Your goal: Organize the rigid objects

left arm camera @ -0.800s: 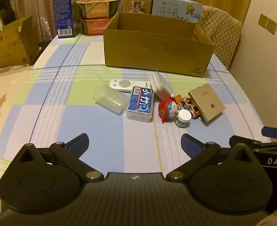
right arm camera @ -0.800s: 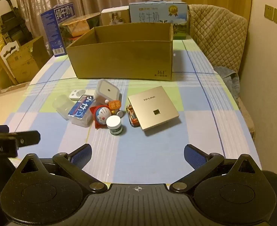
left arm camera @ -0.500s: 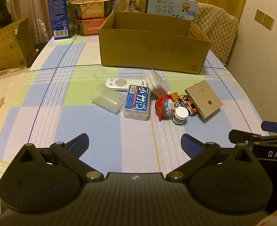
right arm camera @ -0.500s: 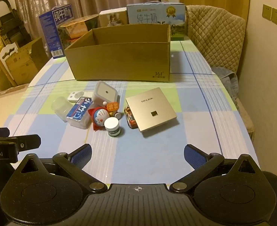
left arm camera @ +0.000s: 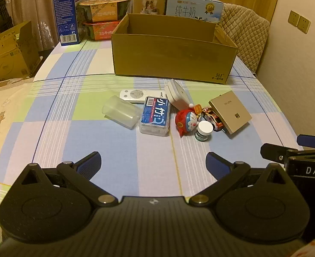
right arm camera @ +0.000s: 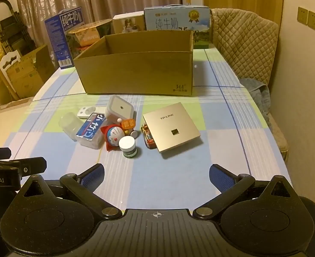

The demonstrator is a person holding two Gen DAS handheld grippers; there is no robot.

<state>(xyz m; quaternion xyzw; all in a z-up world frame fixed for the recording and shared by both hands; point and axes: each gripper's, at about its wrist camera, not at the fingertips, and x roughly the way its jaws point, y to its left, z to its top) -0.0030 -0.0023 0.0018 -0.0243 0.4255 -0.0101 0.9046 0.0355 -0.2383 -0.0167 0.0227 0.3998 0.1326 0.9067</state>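
Rigid objects lie clustered mid-table on the checked tablecloth (left arm camera: 50, 115), in front of one open cardboard box (left arm camera: 172, 62). From the left wrist: one clear plastic cup (left arm camera: 121, 114) on its side, one white remote (left arm camera: 140, 95), one blue-labelled clear case (left arm camera: 155, 115), one white square container (left arm camera: 176, 95) tilted, one red-and-blue figurine (left arm camera: 186, 121), one white-lidded jar (left arm camera: 204, 131), one toy car (left arm camera: 211, 116) under the edge of one gold flat box (left arm camera: 230, 113). Bare cloth runs between the cluster and the left gripper (left arm camera: 153, 163), jaws spread wide and empty; the table's left edge is well apart from the objects (more room there than on the right). From the right wrist: the right gripper (right arm camera: 156, 176) is likewise wide apart, holding nothing, with open cloth ahead and to the right of the gold box, up to the table's right edge beside a quilted chair (right arm camera: 245, 45).
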